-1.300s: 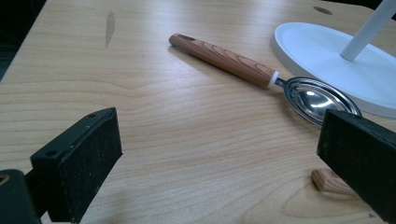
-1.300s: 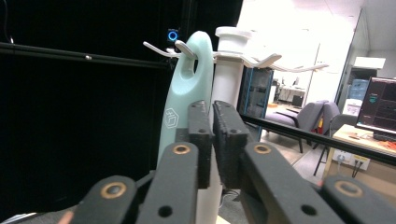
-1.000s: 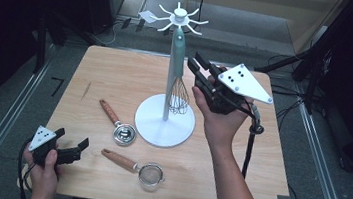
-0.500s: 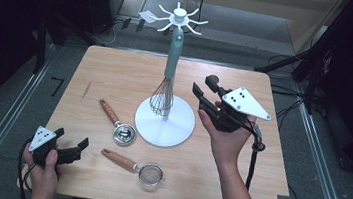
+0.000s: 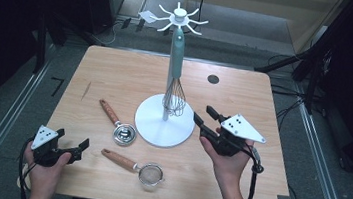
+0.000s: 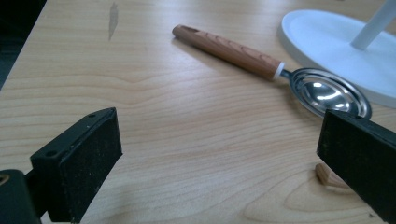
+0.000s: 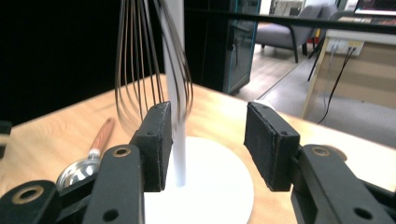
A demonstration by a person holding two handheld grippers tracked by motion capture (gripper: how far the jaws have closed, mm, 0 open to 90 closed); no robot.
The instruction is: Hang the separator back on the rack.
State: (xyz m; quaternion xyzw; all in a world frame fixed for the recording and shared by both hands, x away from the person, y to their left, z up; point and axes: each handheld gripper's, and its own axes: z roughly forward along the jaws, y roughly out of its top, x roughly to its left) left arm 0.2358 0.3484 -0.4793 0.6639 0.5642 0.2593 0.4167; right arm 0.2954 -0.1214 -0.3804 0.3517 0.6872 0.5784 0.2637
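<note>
Whisk (image 5: 175, 95) beyond opened right gripper (image 5: 201, 118)

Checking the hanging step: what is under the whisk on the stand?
Under the whisk lies the stand's white round base, bare there. Whether the wires touch the base is unclear; the pole hides part.

**Black two-jaw grippers, grey plates, bare forearms**

The left gripper (image 5: 74, 151), at lower left of the high view, is black with a small grey three-cornered plate bearing dark dots, and a black cable loops beside it. The right gripper (image 5: 203, 121), right of centre, carries a larger grey plate with dots and a trailing black cable. Its blocky black pads (image 7: 269, 144) are matte and scuffed, on arms with round rivet holes. Both forearms are bare, with no sleeves.
</note>
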